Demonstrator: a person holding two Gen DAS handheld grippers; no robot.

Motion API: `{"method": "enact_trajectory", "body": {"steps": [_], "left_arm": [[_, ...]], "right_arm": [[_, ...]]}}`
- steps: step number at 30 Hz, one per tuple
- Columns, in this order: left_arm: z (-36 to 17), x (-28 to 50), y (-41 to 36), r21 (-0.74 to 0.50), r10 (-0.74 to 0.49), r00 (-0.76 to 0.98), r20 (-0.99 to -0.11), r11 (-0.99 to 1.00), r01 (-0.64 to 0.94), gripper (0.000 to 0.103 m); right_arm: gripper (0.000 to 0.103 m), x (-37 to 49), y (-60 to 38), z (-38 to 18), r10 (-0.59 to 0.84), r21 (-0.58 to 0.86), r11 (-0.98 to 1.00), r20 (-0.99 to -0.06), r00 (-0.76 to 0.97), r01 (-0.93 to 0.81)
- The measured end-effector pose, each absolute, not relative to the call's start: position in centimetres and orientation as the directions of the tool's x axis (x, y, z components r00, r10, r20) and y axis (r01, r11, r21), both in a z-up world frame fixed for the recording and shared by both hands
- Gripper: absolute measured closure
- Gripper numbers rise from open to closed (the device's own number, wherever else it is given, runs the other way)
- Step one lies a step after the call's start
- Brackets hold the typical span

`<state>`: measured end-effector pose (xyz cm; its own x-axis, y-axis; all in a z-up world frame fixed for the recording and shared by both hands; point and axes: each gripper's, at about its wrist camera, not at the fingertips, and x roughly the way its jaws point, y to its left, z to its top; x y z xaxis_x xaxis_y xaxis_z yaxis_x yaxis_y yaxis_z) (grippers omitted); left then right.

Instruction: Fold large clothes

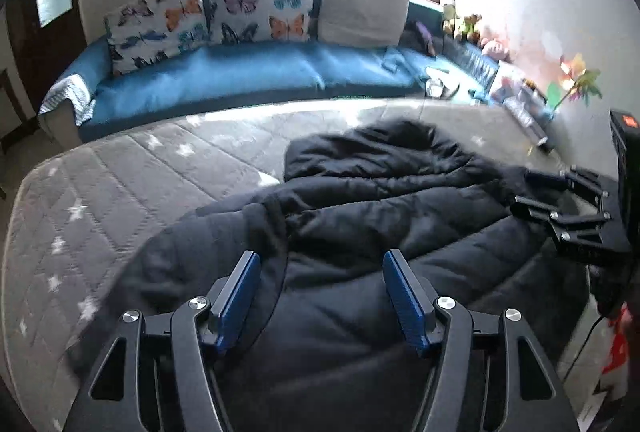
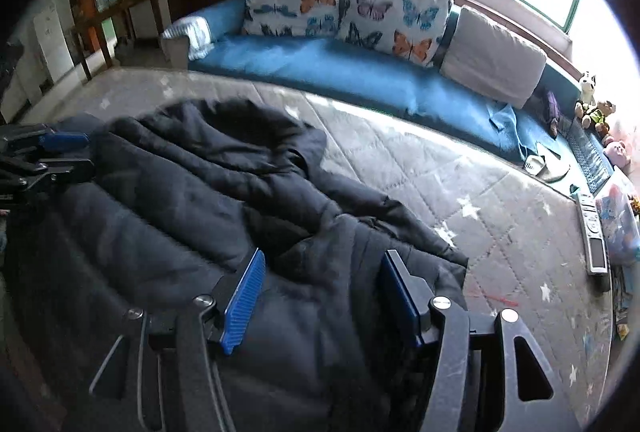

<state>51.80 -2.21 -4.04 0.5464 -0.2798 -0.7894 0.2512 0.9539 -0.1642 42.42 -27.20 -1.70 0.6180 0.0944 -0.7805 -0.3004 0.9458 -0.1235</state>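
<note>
A large black padded hooded coat (image 1: 360, 199) lies rumpled on a grey quilted mat (image 1: 100, 191) with white stars. My left gripper (image 1: 322, 264) hovers over the coat's near part, open and empty, its blue pads wide apart. My right gripper (image 2: 324, 264) is also open and empty above the coat (image 2: 192, 183), near its right edge. The right gripper shows in the left wrist view (image 1: 560, 199) at the coat's right side. The left gripper shows in the right wrist view (image 2: 48, 155) at the coat's left side. The hood lies at the coat's far end.
A blue sofa (image 1: 240, 71) with butterfly cushions (image 1: 260, 3) runs behind the mat (image 2: 500, 216) under a bright window. Toys, a keyboard-like device (image 2: 592, 236) and boxes line the mat's right side. A wooden table (image 2: 112, 19) and door stand at the far left.
</note>
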Motion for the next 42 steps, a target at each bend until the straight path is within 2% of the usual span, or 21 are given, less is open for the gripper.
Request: {"method": "enact_trajectory", "body": {"steps": [5, 11, 22, 26, 29, 31, 32, 34, 38, 42], "left_arm": [[-0.4, 47.1, 0.1, -0.185, -0.300, 0.612, -0.732, 0.952, 0.245, 0.034], [-2.1, 43.2, 1.6, -0.168, -0.271, 0.585, -0.764, 0.960, 0.224, 0.034], [-7.6, 43.2, 1.8, -0.180, -0.254, 0.532, -0.808, 0.966, 0.187, 0.034], [-6.0, 43.2, 3.4, -0.257, -0.311, 0.513, -0.800, 0.950, 0.175, 0.034], [-3.5, 41.9, 5.5, -0.315, -0.341, 0.556, -0.758, 0.938, 0.146, 0.034], [-2.0, 40.7, 7.0, -0.319, -0.327, 0.602, -0.728, 0.940, 0.125, 0.034], [-1.2, 40.1, 7.9, -0.333, -0.329, 0.619, -0.713, 0.936, 0.114, 0.032], [-0.7, 39.3, 9.6, -0.382, -0.352, 0.631, -0.691, 0.919, 0.094, 0.014], [-1.4, 38.9, 11.7, -0.432, -0.369, 0.614, -0.697, 0.901, 0.052, 0.013], [-3.2, 39.0, 12.2, -0.492, -0.410, 0.582, -0.702, 0.871, 0.021, 0.013]], "right_arm": [[0.037, 38.0, -23.8, 0.2, 0.208, -0.069, 0.906, -0.786, 0.582, -0.418], [0.037, 36.6, -20.1, -2.1, 0.231, -0.074, 0.872, -0.809, 0.540, -0.483], [0.034, 38.5, -19.9, -5.8, 0.149, -0.123, 0.884, -0.841, 0.520, -0.452], [0.033, 37.3, -21.6, -3.6, 0.173, -0.089, 0.905, -0.816, 0.551, -0.416], [0.032, 35.8, -24.1, -1.2, 0.224, -0.014, 0.923, -0.792, 0.568, -0.384], [0.028, 34.8, -26.2, -0.1, 0.225, 0.011, 0.938, -0.780, 0.583, -0.347], [0.022, 34.4, -27.6, 0.4, 0.221, 0.022, 0.946, -0.775, 0.593, -0.324], [0.017, 33.8, -29.6, 0.7, 0.200, 0.033, 0.960, -0.779, 0.595, -0.280], [0.015, 33.3, -33.5, -0.5, 0.167, 0.076, 0.981, -0.798, 0.579, -0.179], [0.014, 34.1, -36.3, -2.8, 0.229, 0.195, 0.973, -0.818, 0.527, -0.121]]}}
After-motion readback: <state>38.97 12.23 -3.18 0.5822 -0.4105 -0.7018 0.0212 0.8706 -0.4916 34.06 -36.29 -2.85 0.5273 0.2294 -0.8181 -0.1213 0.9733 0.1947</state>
